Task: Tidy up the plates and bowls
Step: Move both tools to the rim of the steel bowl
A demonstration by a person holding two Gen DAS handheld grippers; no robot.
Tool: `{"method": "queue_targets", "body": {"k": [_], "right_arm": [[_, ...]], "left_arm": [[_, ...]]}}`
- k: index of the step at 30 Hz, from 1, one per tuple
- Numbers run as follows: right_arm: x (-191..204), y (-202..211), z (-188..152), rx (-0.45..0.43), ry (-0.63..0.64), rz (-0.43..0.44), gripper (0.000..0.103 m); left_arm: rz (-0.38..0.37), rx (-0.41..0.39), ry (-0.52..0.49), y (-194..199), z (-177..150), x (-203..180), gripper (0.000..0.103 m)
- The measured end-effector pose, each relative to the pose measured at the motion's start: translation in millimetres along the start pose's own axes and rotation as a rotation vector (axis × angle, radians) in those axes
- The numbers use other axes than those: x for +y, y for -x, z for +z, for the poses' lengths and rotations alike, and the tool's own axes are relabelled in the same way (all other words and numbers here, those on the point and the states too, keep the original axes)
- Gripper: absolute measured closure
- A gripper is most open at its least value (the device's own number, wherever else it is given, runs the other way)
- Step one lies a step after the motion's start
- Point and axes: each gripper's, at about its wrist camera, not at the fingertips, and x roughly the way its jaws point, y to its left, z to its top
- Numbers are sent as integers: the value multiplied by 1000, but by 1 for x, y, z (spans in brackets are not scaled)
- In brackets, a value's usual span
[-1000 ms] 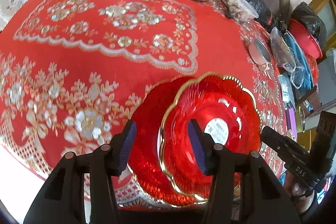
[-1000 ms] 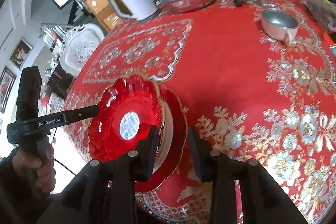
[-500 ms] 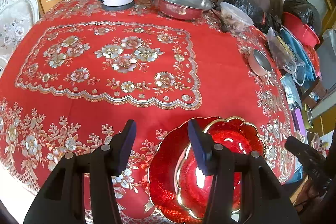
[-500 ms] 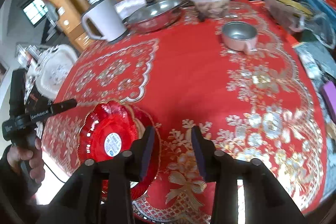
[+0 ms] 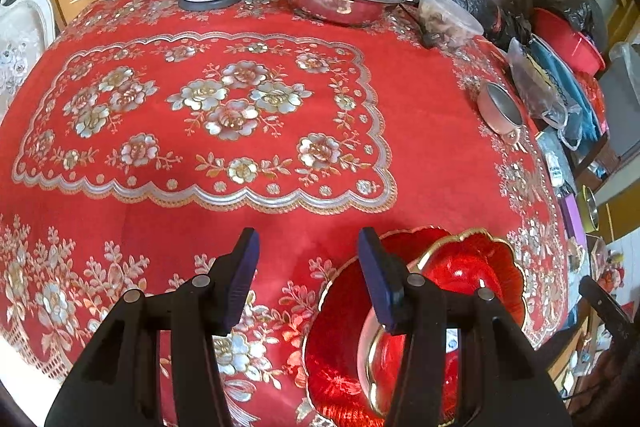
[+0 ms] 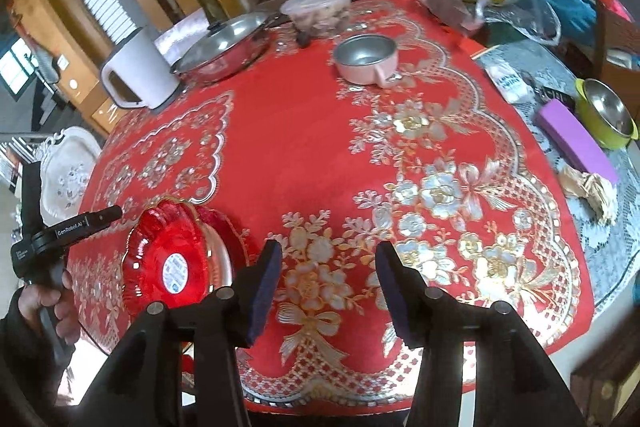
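Both the left hand-held gripper point(image 5: 308, 271) and right hand-held gripper point(image 6: 326, 283) hover wide and empty beside stacked red plates point(image 6: 172, 259) on the tabletop point(image 6: 304, 131).

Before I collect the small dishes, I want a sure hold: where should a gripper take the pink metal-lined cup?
Grip the pink cup across its rim and wall from above. It stands upright with its mouth open, and bare cloth surrounds it. Its stubby handle faces the near table edge, so the right gripper, jaws open, could close one finger inside and one outside, probably beside that handle.
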Motion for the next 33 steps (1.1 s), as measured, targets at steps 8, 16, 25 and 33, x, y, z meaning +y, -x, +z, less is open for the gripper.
{"method": "queue_targets", "body": {"k": [8,16,25,33], "right_arm": [[-31,9,48,-52,40,-2,52],[-86,39,129,-184,61,20,44],[-118,-7,175,-152,68,84,44],[-113,-76,212,-109,167,158,44]], "left_arm": [[95,-69,-15,2,54,14,53],[229,-293,31,66,179,19,53],[67,-318,12,54,238,-92,33],[-20,-63,-172,-80,195,-224,33]]}}
